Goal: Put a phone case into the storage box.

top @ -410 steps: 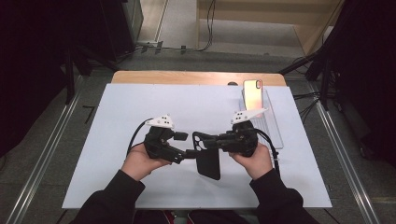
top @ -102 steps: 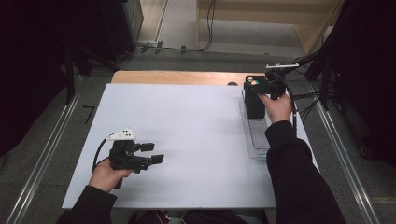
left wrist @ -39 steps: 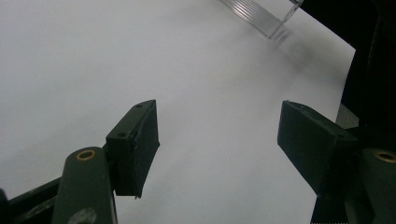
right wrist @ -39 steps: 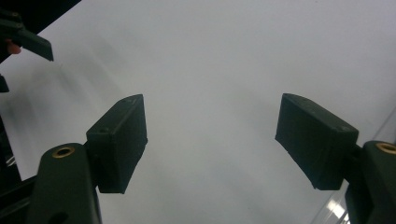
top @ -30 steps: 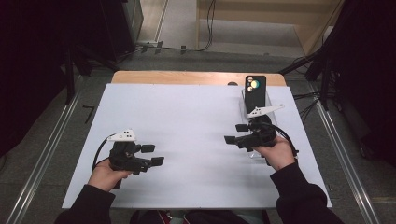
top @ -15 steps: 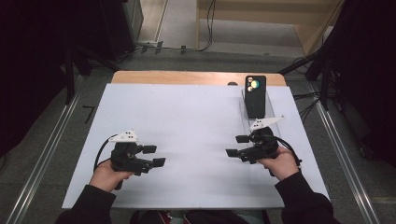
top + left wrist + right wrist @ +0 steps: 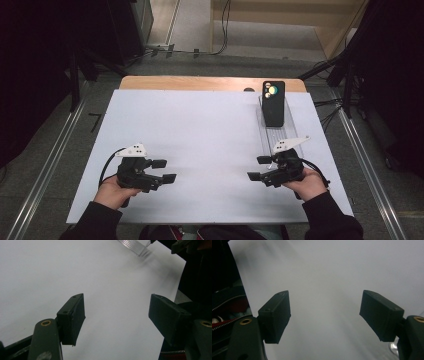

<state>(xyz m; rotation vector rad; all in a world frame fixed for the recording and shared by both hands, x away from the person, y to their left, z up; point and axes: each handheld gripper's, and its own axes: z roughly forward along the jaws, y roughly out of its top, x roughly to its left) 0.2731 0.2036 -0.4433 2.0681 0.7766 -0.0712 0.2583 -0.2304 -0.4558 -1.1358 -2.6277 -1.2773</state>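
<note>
Drawn back from the phone [image 7: 273,102] toward the table's [image 7: 200,125] near edge: right gripper [image 7: 258,168], jaws apart and empty, pointing left, hand low. Left gripper [image 7: 164,170] unmoved, pointing right, jaws likewise apart, empty. Phone propped on the clear stand [image 7: 280,135] at far right, well apart from both.

The right gripper [image 7: 325,318] is pointing over the white table surface [image 7: 332,272], its two black jaws standing wide apart with only bare tabletop showing between them. At the left edge, a dark jacket with an open zipper [image 7: 227,306] is showing red lining, and something small and shiny [image 7: 394,347] is peeking in at the lower right.
</note>
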